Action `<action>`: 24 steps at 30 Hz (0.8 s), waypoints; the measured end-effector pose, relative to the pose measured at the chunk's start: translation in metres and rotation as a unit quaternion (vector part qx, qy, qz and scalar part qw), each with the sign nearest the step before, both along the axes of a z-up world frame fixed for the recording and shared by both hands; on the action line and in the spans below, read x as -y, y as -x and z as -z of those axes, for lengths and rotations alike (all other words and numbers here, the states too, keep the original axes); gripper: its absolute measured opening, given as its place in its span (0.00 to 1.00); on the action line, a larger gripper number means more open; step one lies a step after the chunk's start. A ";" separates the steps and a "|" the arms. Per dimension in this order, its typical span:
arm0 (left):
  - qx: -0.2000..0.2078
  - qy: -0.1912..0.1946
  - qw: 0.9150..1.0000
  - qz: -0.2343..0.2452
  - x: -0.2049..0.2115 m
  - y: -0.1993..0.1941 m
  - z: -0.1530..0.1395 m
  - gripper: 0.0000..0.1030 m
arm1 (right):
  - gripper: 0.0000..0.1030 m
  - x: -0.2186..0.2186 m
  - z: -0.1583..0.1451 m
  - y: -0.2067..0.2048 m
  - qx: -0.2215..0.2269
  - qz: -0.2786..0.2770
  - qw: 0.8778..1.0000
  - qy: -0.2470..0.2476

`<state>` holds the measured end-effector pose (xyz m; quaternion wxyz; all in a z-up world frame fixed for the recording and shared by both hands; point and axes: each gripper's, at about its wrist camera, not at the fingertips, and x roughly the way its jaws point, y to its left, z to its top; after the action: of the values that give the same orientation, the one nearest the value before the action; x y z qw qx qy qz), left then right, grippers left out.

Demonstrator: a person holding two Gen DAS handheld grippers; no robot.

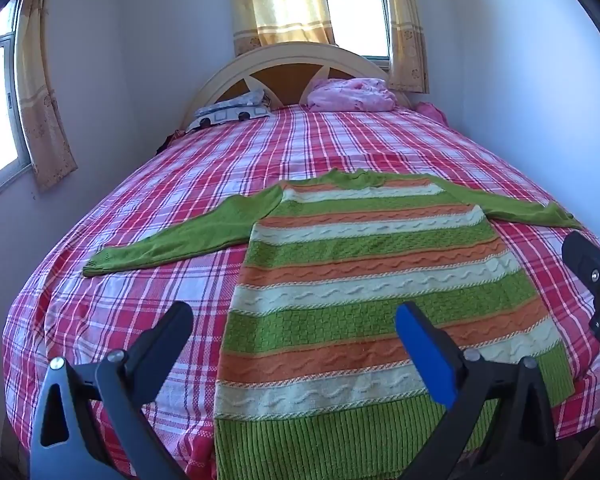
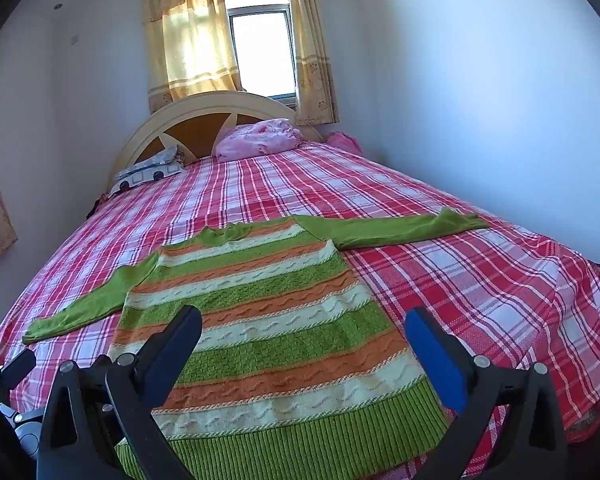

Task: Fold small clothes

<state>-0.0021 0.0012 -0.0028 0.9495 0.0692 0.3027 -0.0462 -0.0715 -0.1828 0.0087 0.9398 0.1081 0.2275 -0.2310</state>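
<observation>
A small knitted sweater (image 1: 364,280) with green, orange and cream stripes lies flat on the bed, hem toward me, both green sleeves (image 1: 172,242) spread out sideways. It also shows in the right wrist view (image 2: 276,332), with its right sleeve (image 2: 400,230) stretched out. My left gripper (image 1: 296,320) is open and empty, above the hem's left part. My right gripper (image 2: 306,326) is open and empty, above the hem's right part. The right gripper's body shows at the right edge of the left wrist view (image 1: 596,280).
The bed has a red, pink and white plaid sheet (image 1: 300,148). A pink bundle (image 1: 352,94) and a blue-white pillow (image 1: 232,112) lie by the cream headboard (image 1: 292,56). Walls stand close on both sides; curtained windows are behind.
</observation>
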 end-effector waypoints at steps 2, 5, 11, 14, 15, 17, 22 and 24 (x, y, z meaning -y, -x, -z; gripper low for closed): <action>0.000 0.000 1.000 -0.002 0.000 0.000 0.000 1.00 | 0.99 -0.001 -0.001 0.000 0.000 0.000 1.000 0.000; -0.005 0.007 1.000 0.000 -0.003 -0.001 0.000 1.00 | 0.99 -0.001 -0.001 0.000 -0.001 0.000 1.000 0.000; -0.008 0.008 1.000 0.000 -0.002 -0.001 0.002 1.00 | 0.99 0.000 0.000 0.000 -0.002 0.001 1.000 -0.001; -0.008 0.010 1.000 -0.001 -0.002 -0.001 0.002 1.00 | 0.99 0.000 0.001 0.000 -0.002 0.001 1.000 -0.001; -0.008 0.010 1.000 0.000 -0.003 -0.001 0.002 1.00 | 0.99 0.000 0.001 0.001 -0.003 0.001 1.000 0.000; -0.008 0.011 1.000 0.000 -0.003 -0.001 0.002 1.00 | 0.99 0.000 0.001 0.001 -0.003 0.003 1.000 -0.001; -0.008 0.012 1.000 0.000 -0.003 -0.001 0.002 1.00 | 0.99 0.000 0.002 0.000 -0.004 0.003 1.000 -0.001; -0.009 0.011 1.000 0.001 -0.003 -0.001 0.002 1.00 | 0.99 -0.001 0.003 0.001 -0.005 0.003 1.000 -0.001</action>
<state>-0.0012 0.0041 -0.0046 0.9473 0.0584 0.3108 -0.0508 -0.0723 -0.1821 0.0057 0.9379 0.1085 0.2318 -0.2342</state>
